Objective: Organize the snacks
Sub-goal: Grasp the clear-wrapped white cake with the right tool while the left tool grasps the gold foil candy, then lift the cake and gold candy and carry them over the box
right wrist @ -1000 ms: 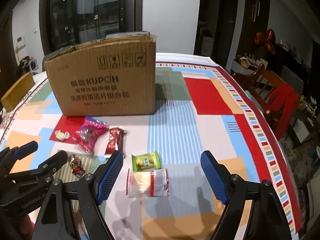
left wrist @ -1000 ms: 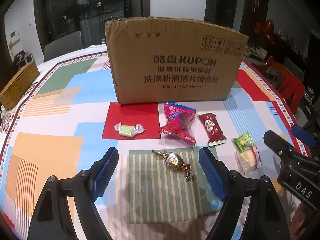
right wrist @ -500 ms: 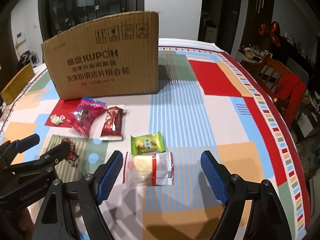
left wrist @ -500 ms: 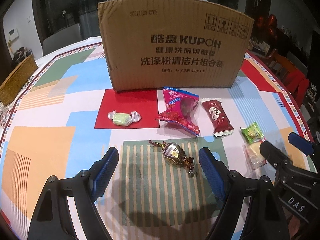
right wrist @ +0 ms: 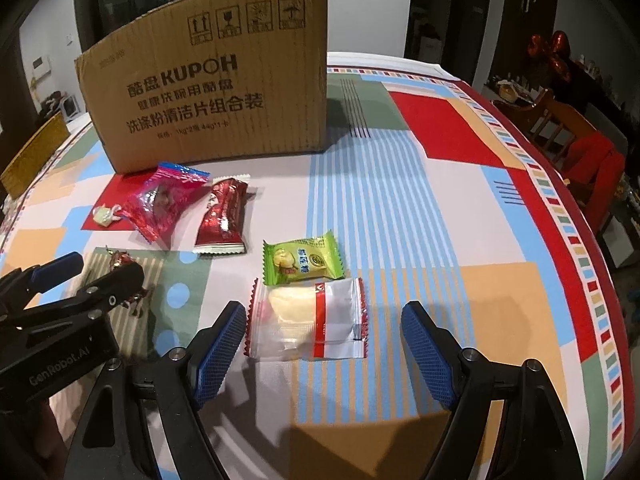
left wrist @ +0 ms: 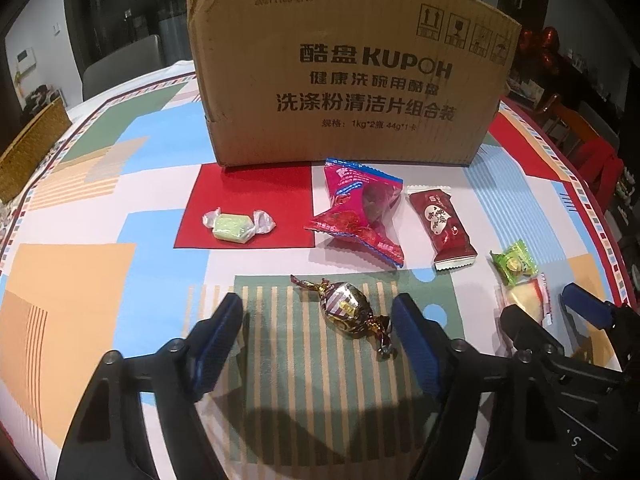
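A foil-wrapped candy (left wrist: 346, 312) lies on the striped green patch of the tablecloth, between the fingers of my left gripper (left wrist: 318, 340). The jaws are closing; the right pad is close to the candy's twisted tail and the left pad stands well off. My right gripper (right wrist: 324, 344) is open, low over a clear packet with a pale yellow snack (right wrist: 308, 320) that lies between its fingers. A small green packet (right wrist: 302, 258) sits just beyond. A dark red packet (left wrist: 442, 228), a pink packet (left wrist: 360, 216) and a green twist candy (left wrist: 236, 228) lie before the cardboard box (left wrist: 352, 80).
A woven basket (left wrist: 28, 152) stands at the table's far left edge. A wooden chair with a red cloth (right wrist: 592, 156) is beyond the right edge. The tall box blocks the view behind the snacks. Bare tablecloth stretches to the right of the clear packet.
Both grippers have sunk toward the table and the snacks look larger. The left jaws have narrowed around the foil candy. The clear packet now lies between the right fingers.
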A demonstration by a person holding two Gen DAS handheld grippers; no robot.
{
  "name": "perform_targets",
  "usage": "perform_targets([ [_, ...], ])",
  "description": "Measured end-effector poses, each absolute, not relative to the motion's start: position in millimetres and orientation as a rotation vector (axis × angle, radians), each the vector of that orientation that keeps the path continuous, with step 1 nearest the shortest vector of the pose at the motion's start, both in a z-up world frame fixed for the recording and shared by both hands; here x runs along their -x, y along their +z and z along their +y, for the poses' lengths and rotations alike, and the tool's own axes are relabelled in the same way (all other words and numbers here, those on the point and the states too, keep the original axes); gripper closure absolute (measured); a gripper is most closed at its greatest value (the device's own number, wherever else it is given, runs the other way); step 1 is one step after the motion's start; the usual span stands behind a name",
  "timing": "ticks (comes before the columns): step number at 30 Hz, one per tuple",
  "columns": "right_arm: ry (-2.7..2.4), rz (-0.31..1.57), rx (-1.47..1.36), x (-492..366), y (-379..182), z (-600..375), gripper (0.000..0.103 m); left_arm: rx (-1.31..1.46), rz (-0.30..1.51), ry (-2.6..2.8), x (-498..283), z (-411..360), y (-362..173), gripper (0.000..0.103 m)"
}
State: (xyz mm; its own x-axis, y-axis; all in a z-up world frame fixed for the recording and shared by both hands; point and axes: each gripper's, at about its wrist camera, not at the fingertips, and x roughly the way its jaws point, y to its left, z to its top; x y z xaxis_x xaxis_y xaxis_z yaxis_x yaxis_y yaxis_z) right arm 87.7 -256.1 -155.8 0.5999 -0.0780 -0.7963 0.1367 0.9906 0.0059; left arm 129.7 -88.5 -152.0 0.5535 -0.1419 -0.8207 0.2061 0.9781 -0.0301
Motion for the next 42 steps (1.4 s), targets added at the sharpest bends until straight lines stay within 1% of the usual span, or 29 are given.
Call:
perform_targets([
  [2, -0.13, 0.926, -0.071, -88, -158, -257, 0.022, -0.068, 0.974, -0.209, -132, -89, -155, 0.036],
  [6, -0.141, 0.934, -0.07, -91, -160, -259, 0.022, -0.072, 0.97, -0.209, -133, -90, -157, 0.041],
  [9, -0.145, 0.933, -0.073, -94, -160, -261, 0.022, -0.081, 0.965, -0.213, -134, -91, -156, 0.048],
  [11, -0.148, 0.932, -0.076, -95, -160, -261, 0.023, -0.086, 0.96, -0.218, -134, -92, -156, 0.06],
  [12, -0.149, 0.931, -0.078, -95, -160, -261, 0.025, -0.089, 0.958, -0.222, -135, -92, -155, 0.063],
  [13, -0.149, 0.93, -0.08, -95, -160, -262, 0.029, -0.089, 0.956, -0.226, -135, -93, -155, 0.068],
  [14, -0.148, 0.927, -0.081, -95, -159, -262, 0.031, -0.087, 0.955, -0.233, -135, -93, -155, 0.07],
  [16, -0.142, 0.924, -0.082, -95, -158, -262, 0.043, -0.087, 0.952, -0.238, -135, -93, -155, 0.074],
  [20, -0.119, 0.92, -0.087, -96, -157, -262, 0.054, -0.069, 0.955, -0.245, -132, -89, -154, 0.076],
  [21, -0.116, 0.92, -0.086, -96, -157, -262, 0.061, -0.07, 0.954, -0.247, -131, -88, -154, 0.077],
  [25, -0.108, 0.919, -0.089, -94, -156, -262, 0.068, -0.075, 0.954, -0.25, -128, -89, -152, 0.077],
  [34, -0.094, 0.91, -0.098, -90, -151, -261, 0.069, -0.077, 0.94, -0.247, -122, -88, -144, 0.077],
  [42, -0.095, 0.877, -0.094, -86, -135, -259, 0.069, -0.066, 0.917, -0.247, -117, -84, -132, 0.077],
])
